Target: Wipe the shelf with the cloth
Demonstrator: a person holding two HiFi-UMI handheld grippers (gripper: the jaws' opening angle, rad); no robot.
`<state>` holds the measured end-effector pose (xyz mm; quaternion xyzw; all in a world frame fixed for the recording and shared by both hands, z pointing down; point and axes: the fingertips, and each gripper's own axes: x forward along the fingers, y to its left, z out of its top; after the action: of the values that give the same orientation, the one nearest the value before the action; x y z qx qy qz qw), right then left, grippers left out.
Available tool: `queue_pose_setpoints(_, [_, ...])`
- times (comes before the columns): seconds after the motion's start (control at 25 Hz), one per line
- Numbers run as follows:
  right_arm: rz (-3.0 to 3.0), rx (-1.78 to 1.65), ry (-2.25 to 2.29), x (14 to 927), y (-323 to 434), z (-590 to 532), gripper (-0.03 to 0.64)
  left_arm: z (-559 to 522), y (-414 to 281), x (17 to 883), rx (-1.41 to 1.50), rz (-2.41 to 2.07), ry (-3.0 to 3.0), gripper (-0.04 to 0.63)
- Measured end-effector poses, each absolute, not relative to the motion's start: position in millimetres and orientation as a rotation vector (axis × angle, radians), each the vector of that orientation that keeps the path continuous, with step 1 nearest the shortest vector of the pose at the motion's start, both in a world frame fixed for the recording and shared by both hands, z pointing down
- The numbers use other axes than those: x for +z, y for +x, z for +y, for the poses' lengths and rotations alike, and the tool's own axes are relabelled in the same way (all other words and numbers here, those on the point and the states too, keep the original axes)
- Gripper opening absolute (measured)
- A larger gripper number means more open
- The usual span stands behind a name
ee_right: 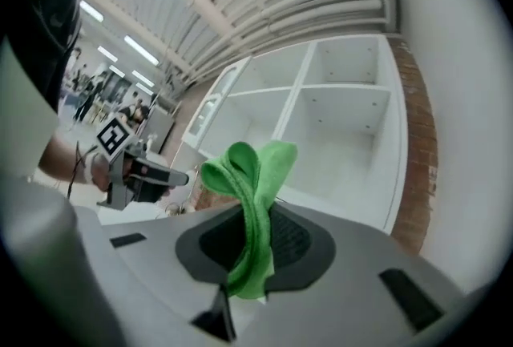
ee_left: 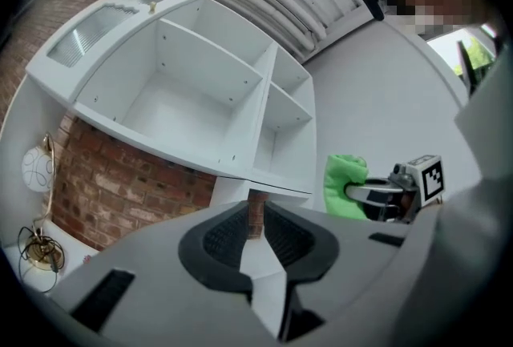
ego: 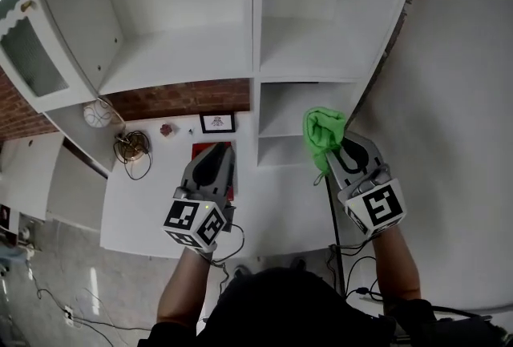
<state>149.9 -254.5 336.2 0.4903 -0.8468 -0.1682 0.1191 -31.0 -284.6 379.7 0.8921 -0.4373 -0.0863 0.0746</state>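
R hand-held gripper (ego: 339,153) pinches green cloth (ego: 323,129) nr shelf (ego: 309,65); L hand-held gripper (ego: 216,151) barely apart, empty.

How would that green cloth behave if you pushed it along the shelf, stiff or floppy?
Probably floppy: the green cloth bunches and droops in folds where the right gripper pinches it between its fingers. It seems light, since that narrow pinch alone holds it up. Pushed along the shelf, it would likely crumple rather than slide flat.
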Motion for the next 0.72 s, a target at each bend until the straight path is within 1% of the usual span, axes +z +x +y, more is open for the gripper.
queue_pose_setpoints(0.16, [-2.596,-0.229,1.698,344.6,186.8,-268.4,0.057,-285.1,-33.9,376.0,-0.236,-1.395,2.661,0.057])
queue_pose_setpoints(0.28, [-2.599,-0.122,1.818,350.2,211.7,-274.3,0.057,-283.6,-37.7,369.2,-0.243,-1.454,2.650,0.057])
queue_pose_setpoints(0.48, [-2.650,-0.079,1.907,347.5,227.5,-273.4,0.057,-279.9,-47.4,369.0,-0.247,-1.539,2.610,0.057])
queue_pose_setpoints(0.72, [-2.708,-0.053,1.839,351.4,223.1,-276.6,0.057,-281.1,-37.9,373.6,-0.231,-1.558,2.584,0.057])
